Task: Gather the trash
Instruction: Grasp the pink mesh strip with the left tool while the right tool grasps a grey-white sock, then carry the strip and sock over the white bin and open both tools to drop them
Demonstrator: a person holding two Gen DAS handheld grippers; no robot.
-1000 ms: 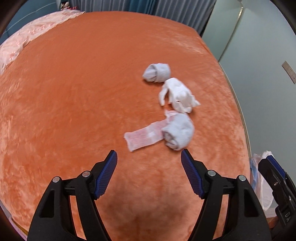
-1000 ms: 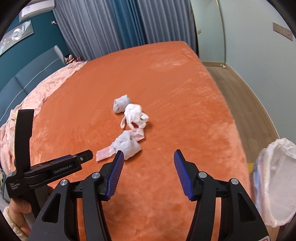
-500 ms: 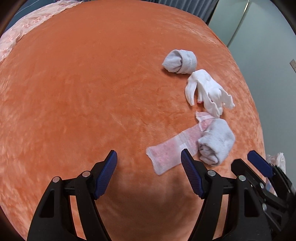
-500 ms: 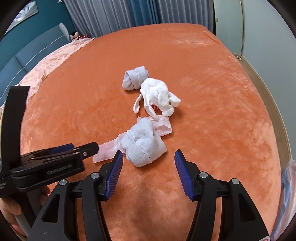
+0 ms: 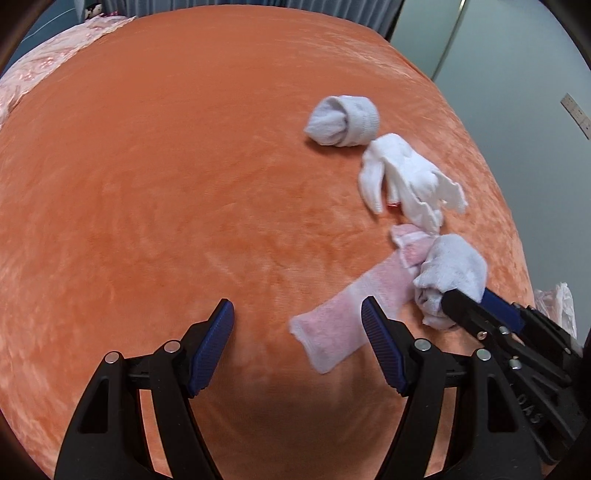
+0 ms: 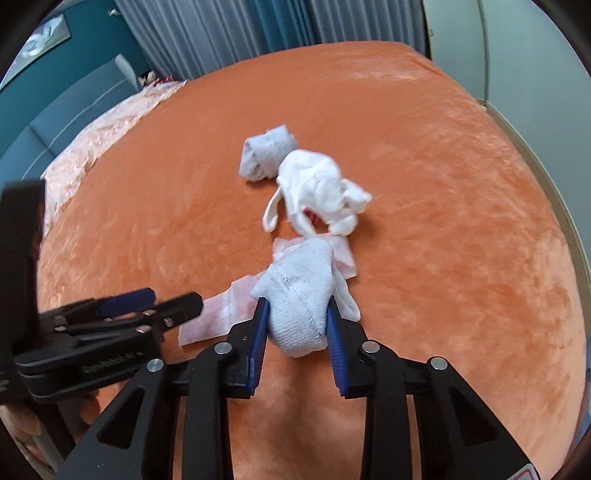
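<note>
Right tool [image 6: 295,325] is clamping the balled grey sock [image 6: 299,295], which I am gripping on the bed [image 6: 461,184]; left tool [image 5: 297,339] is hanging released beside it. Beyond that sock, three pieces are awaiting pickup: pink sock [image 5: 347,306], white wad [image 5: 410,181], rolled sock [image 5: 343,120].

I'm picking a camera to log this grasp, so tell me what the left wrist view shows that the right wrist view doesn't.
Only the left wrist: the open left gripper head-on, and a plastic bag at the bed's right edge.
Only the right wrist: the right gripper closed on the balled sock, plus curtains and headboard.
Both: the orange bed, flat pink sock, white sock and rolled sock.
</note>
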